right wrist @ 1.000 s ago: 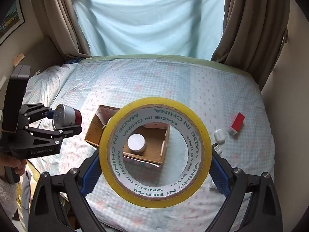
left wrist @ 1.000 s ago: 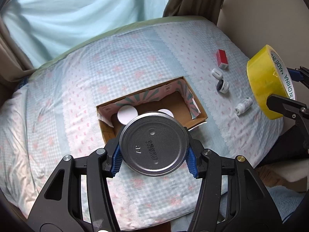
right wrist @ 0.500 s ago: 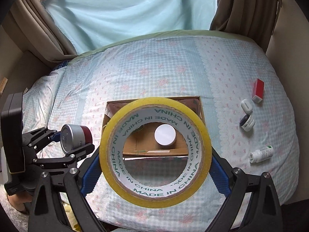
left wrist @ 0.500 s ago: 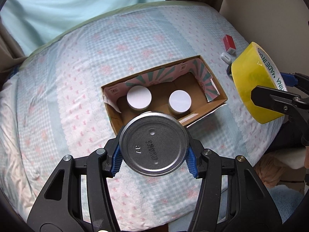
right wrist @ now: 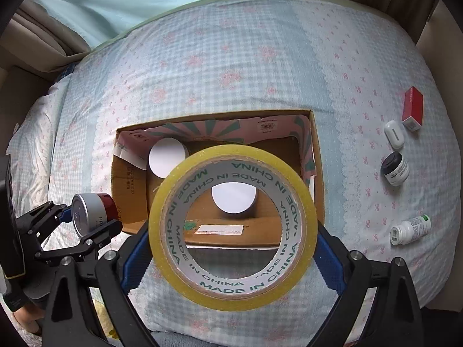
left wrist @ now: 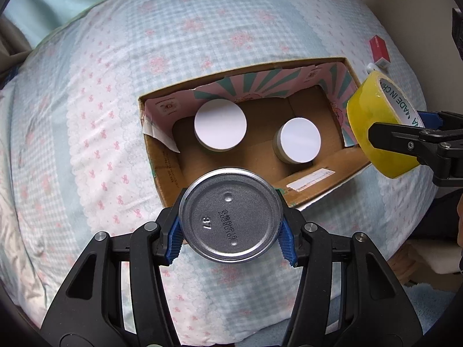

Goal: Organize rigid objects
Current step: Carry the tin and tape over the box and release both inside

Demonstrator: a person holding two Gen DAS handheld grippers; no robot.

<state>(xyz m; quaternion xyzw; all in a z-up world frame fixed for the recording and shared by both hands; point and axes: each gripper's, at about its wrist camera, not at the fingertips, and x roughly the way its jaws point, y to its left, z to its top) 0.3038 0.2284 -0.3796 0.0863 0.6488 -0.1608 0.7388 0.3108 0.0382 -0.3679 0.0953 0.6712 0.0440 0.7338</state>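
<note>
— While both my hands hang over the bed point(right wrist: 260, 57), what's gripped?
— My left gripper point(left wrist: 230, 232) pinches a metal can point(left wrist: 230, 217), blue pads on its sides, base toward the camera, above the near wall of the cardboard box point(left wrist: 318, 185).
— And the right?
— My right gripper point(right wrist: 231, 228) is spread wide, clamping the yellow tape roll point(right wrist: 231, 228) across its rim, over the box's near right part.
— Box contents?
— Two white-lidded jars point(left wrist: 220, 128) standing side by side.
— Loose stuff?
— Far right on the bed: red box point(right wrist: 412, 111), white case point(right wrist: 394, 134), dark-lidded jar point(right wrist: 395, 168), white bottle point(right wrist: 411, 229) on its side.
</note>
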